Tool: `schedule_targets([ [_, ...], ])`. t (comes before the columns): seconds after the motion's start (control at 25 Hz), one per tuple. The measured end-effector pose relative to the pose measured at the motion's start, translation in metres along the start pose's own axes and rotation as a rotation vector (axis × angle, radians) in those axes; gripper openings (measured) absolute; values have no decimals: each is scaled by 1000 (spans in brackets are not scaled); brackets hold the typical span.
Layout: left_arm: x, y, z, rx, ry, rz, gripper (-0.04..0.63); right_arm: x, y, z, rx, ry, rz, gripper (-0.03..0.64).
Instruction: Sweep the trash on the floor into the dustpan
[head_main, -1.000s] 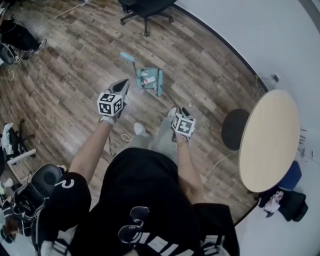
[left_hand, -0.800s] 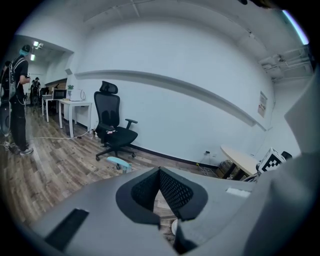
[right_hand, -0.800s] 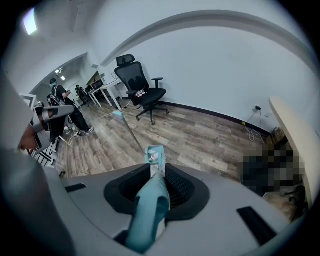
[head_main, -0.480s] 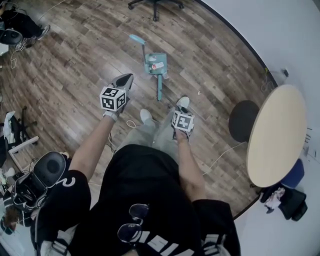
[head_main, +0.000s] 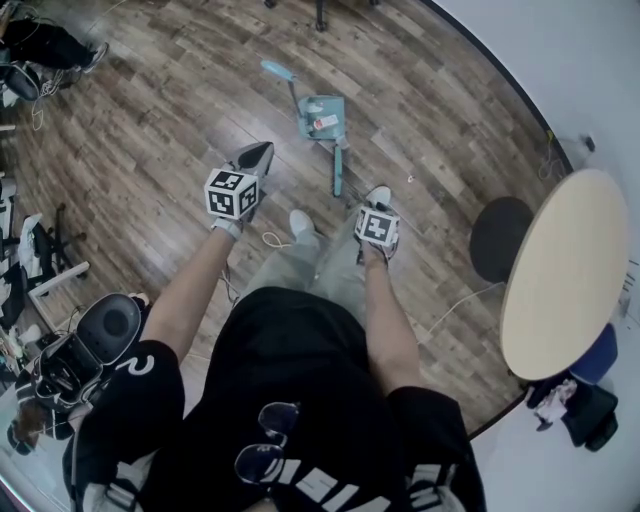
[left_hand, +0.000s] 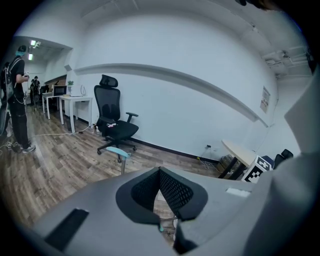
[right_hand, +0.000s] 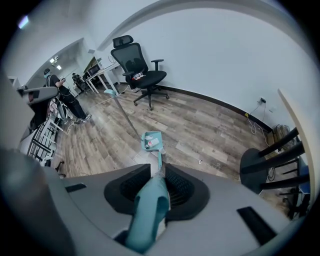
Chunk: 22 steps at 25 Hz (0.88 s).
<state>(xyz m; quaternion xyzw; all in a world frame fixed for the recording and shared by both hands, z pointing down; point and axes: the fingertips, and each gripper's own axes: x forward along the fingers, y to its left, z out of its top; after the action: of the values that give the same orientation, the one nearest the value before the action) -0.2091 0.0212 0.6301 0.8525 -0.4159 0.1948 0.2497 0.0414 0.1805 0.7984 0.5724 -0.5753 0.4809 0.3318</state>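
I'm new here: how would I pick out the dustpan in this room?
On the wooden floor, ahead of the person's shoes and left of the round beige table, sits the dustpan. It is the only pale teal tray, holding scraps of trash, and its long teal handle runs back into the right gripper.

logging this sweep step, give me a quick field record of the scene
right gripper: shut on dustpan handle
left gripper: shut, holding nothing
dustpan: on floor, trash inside
broom: standing at dustpan, unheld
loose scrap: on floor, right of the handle
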Motion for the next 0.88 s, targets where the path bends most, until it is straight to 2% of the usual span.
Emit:
schedule_targets([
  [0.32, 32, -12, 15, -11, 17, 17, -3, -2, -57, 69, -25, -52, -53, 86],
  [0.52, 54, -26, 36, -3, 6, 5, -3, -15, -79, 103, -17, -94, -49, 86],
  [0.64, 60, -29, 57, 8, -17, -7, -3, -31, -83, 121, 5, -128, -51, 86],
  [0.88, 78, -40, 121, 47, -92, -44, -3, -79, -94, 184, 29, -292, -57, 86],
])
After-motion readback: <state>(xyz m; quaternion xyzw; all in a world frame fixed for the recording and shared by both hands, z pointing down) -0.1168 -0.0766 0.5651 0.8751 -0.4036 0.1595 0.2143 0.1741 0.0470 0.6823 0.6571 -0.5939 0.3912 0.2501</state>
